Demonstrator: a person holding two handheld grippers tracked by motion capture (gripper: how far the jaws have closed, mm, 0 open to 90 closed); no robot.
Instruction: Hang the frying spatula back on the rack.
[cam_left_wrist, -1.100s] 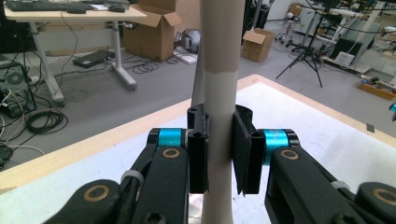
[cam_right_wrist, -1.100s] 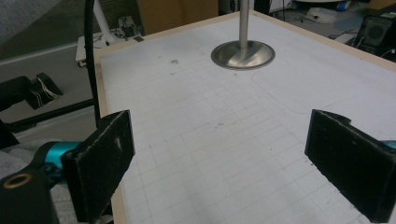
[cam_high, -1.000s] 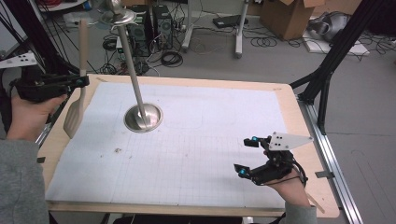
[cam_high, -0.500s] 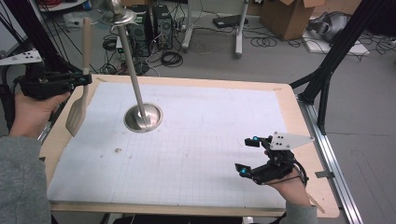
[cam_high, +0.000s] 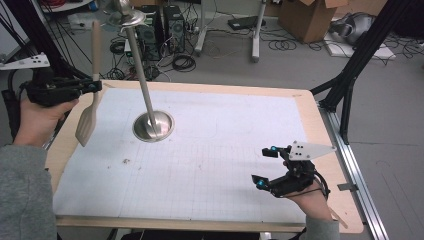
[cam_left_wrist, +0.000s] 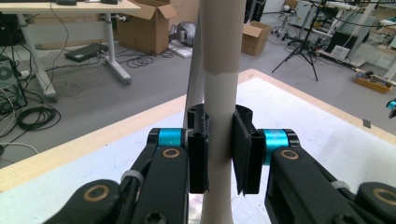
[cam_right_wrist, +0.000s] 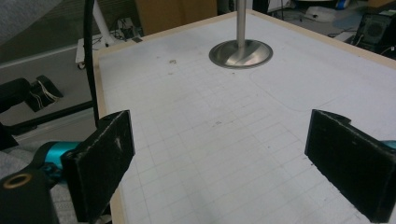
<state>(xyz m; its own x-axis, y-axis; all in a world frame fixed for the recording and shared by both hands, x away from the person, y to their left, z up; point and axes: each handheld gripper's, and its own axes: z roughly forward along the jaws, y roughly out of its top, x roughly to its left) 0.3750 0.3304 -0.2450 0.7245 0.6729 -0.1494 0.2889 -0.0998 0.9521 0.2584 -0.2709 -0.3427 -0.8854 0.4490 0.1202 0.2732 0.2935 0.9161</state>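
Two grippers — we are clamping the wooden spatula (cam_high: 90, 95) upright in the left gripper (cam_high: 92, 87) at the table's (cam_high: 300, 100) far left, the right gripper (cam_high: 265, 167) idling open — placement is still pending.

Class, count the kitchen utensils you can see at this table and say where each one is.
1: a wooden spatula, upright, clamped in the left tool above the table's left edge. None seem hidden.

The left claw (cam_left_wrist: 219, 156) clamps both pads on a pale upright spatula handle (cam_left_wrist: 220, 107) above the table (cam_left_wrist: 70, 151).
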